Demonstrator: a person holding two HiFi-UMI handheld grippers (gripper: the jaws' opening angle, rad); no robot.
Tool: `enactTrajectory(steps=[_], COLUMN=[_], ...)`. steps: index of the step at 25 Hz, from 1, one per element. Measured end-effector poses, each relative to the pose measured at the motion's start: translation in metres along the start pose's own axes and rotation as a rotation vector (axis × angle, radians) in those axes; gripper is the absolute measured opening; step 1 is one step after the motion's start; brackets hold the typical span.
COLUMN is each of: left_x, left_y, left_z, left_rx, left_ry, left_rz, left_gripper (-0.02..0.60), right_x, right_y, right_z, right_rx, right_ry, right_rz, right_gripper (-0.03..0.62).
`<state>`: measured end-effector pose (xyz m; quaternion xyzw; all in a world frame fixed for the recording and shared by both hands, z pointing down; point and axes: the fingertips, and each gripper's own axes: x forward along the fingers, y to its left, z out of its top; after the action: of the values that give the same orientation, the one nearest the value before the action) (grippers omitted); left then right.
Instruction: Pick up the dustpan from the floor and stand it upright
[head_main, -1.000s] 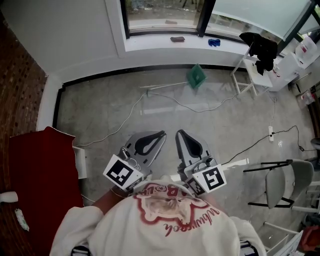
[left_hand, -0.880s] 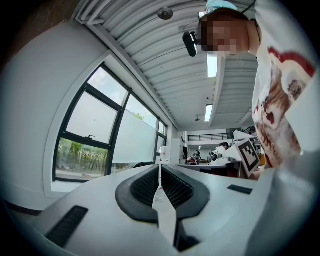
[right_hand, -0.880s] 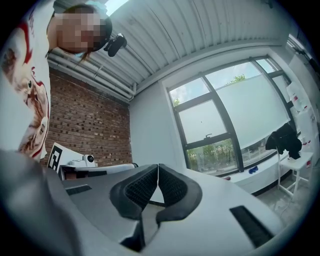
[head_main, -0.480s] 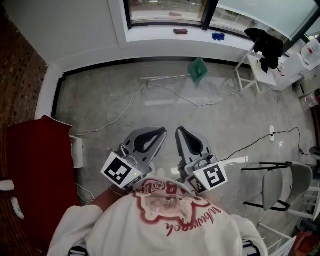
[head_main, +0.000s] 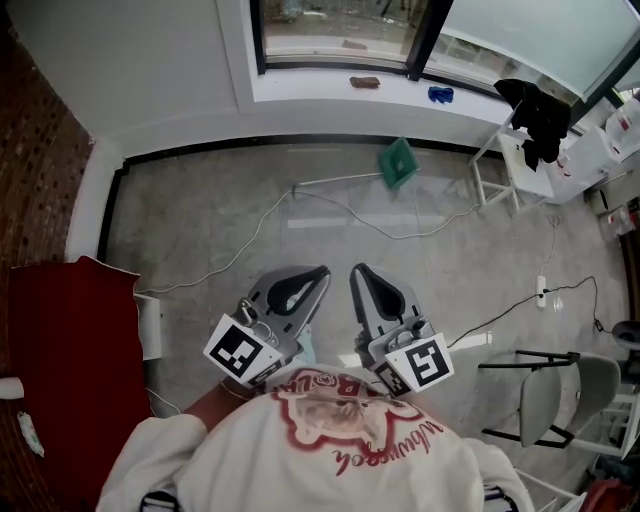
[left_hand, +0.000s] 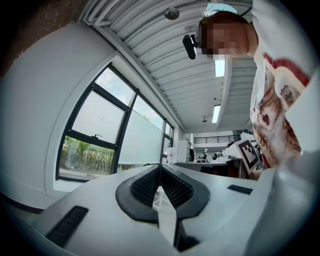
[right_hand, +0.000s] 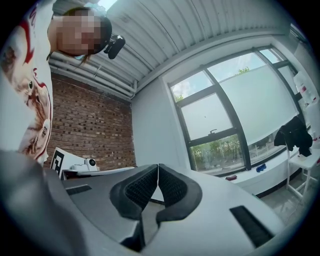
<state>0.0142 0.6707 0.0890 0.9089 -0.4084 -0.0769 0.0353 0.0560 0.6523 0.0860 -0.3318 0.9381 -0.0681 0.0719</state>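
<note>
The green dustpan lies on the grey floor near the window wall, its long pale handle stretched out to the left. It shows only in the head view. Both grippers are held close to the person's chest, far short of the dustpan and pointing toward it. My left gripper is shut with nothing in it, and its ribbed pads meet at the tip. My right gripper is shut and empty too, its pads pressed together.
A white cable snakes over the floor between me and the dustpan. A white chair draped with black clothing stands at the back right, a grey folding chair at the right. A red cloth covers the left; a power strip lies at the right.
The person and both grippers have shifted a little forward toward the window wall. The dustpan has not moved. Both grippers stay shut and empty.
</note>
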Motion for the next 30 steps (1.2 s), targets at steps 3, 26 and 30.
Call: enactTrajectory(steps=[3,26,30], left_x=[0.021,0.168,0.186], left_y=[0.037,0.306,0.314], left_z=[0.002,0.029,0.027], left_rx=[-0.023,-0.008,-0.039], left_ry=[-0.024,0.004,0.01], left_rz=[-0.016,-0.06,-0.072], left_gripper=[0.02,0.02,0.02], right_x=[0.034,0.288,0.298], right_y=[-0.021,-0.174,-0.19], right_z=[-0.005,0.021,0.02], right_rx=[-0.008,0.024,0.029], right_ry=[-0.003,-0.052,-0.036], right_rz=[-0.012,-0.118,-0.107], right_gripper=[0.025,0.025,0.025])
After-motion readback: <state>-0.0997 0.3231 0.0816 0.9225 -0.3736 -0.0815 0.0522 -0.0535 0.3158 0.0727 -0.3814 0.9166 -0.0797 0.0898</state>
